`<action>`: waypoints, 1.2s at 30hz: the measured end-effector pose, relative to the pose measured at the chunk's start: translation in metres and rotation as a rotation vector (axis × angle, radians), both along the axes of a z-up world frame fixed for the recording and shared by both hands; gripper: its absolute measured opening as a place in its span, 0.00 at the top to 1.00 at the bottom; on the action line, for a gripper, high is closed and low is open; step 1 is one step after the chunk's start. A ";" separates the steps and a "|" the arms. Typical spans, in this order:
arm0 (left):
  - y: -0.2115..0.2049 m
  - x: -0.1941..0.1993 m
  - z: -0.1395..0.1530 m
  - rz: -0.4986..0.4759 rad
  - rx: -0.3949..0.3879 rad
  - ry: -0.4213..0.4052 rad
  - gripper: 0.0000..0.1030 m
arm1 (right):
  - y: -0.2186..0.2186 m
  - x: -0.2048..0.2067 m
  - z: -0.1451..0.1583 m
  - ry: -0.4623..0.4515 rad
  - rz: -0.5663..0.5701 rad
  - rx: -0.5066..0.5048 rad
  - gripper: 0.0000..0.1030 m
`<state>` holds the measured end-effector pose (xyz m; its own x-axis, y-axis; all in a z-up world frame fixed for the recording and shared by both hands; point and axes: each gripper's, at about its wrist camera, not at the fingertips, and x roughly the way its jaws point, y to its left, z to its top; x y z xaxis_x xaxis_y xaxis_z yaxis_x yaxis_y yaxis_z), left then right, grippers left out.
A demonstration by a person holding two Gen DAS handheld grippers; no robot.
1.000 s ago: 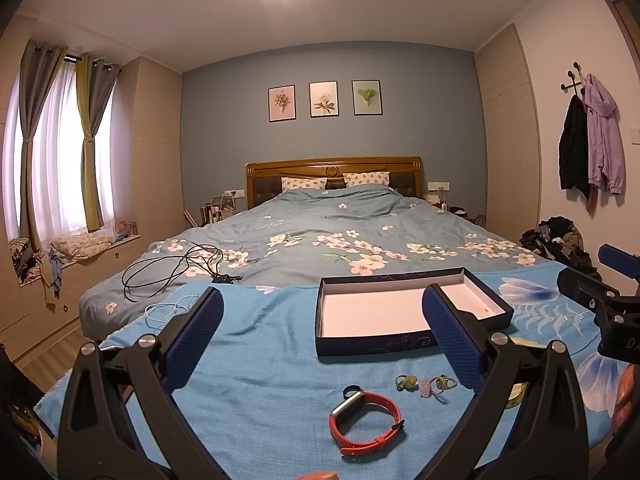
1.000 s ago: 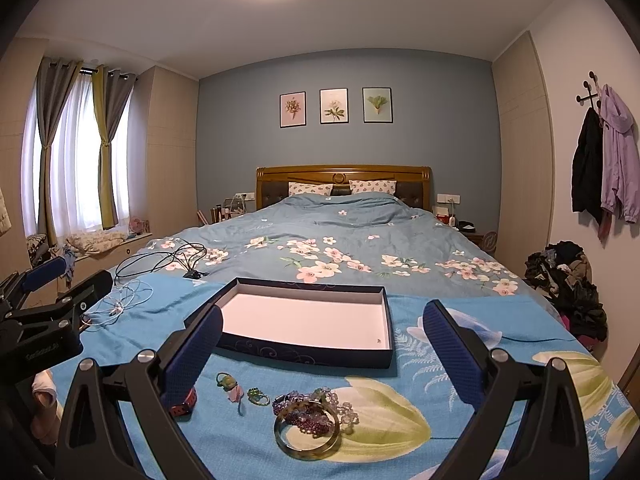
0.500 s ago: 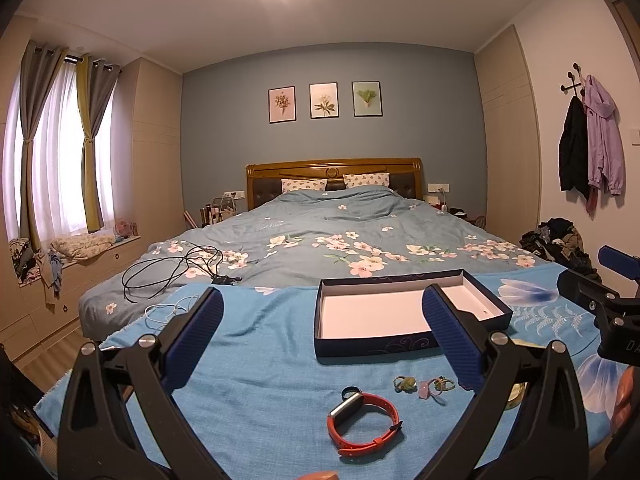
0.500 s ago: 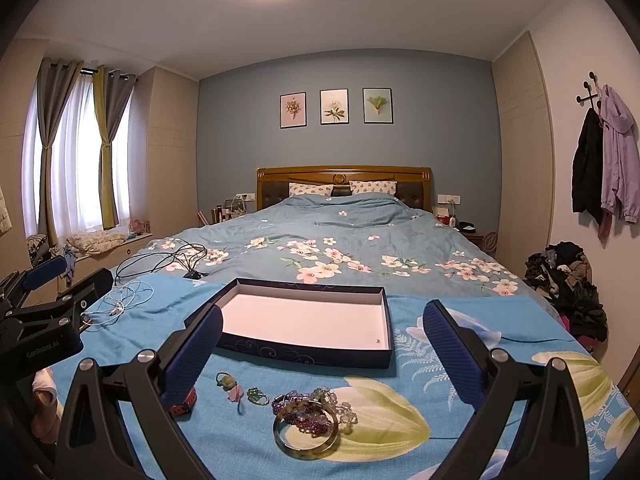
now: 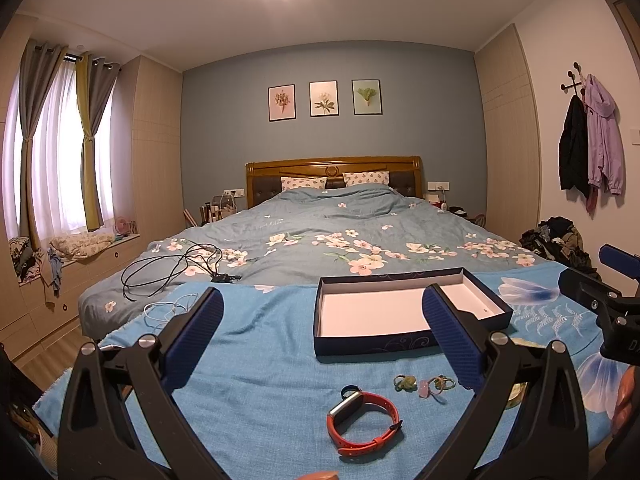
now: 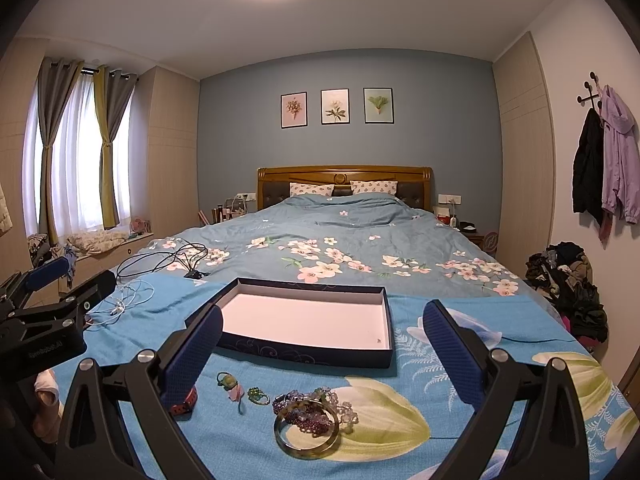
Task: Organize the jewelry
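1. Fingers of the left gripper (image 5: 322, 326) stand wide apart with nothing between the blue pads, hovering above the blue floral cloth (image 5: 256, 360) spread over the foot of the bed (image 5: 332, 236).
2. Fingers of the right gripper (image 6: 322, 334) are equally wide and hold nothing.
3. In the left wrist view, an orange watch band (image 5: 362, 422) lies on the cloth below and between the fingers, nearer the right one. A small dark ring (image 5: 351, 391) sits just beyond its face.
4. Small green and pink rings (image 5: 424, 383) lie close to the inner side of the left gripper's right finger.
5. A dark blue box (image 5: 360, 346) with a white, bare floor sits beyond the fingertips; the right finger overlaps its front right part in that view.
6. In the right wrist view, a clear bangle (image 6: 307, 428) lies between the fingers, low in the frame, resting against a heap of purple and pale beaded bracelets (image 6: 316, 406).
7. The small rings (image 6: 240, 388) lie just inside the right gripper's left finger, and the watch band's end peeks out from under that finger.
8. Black cables (image 5: 172, 268) and a white earphone cord (image 5: 168, 308) lie on the bed beyond the left gripper's left finger.
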<state>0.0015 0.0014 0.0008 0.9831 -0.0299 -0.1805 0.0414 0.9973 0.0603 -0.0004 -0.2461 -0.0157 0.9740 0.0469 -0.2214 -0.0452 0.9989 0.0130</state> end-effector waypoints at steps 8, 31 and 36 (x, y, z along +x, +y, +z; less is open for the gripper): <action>0.003 0.002 0.001 -0.003 -0.016 0.013 0.05 | 0.001 0.002 -0.001 0.000 -0.001 0.002 0.06; 0.005 0.001 0.000 -0.004 -0.017 0.007 0.05 | -0.002 0.002 0.000 -0.008 -0.004 0.004 0.06; 0.005 0.001 0.000 -0.004 -0.015 0.009 0.05 | -0.002 0.002 0.000 -0.009 -0.006 0.004 0.06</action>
<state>0.0029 0.0063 0.0012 0.9814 -0.0366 -0.1887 0.0459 0.9979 0.0455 0.0011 -0.2484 -0.0155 0.9762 0.0421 -0.2128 -0.0394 0.9991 0.0171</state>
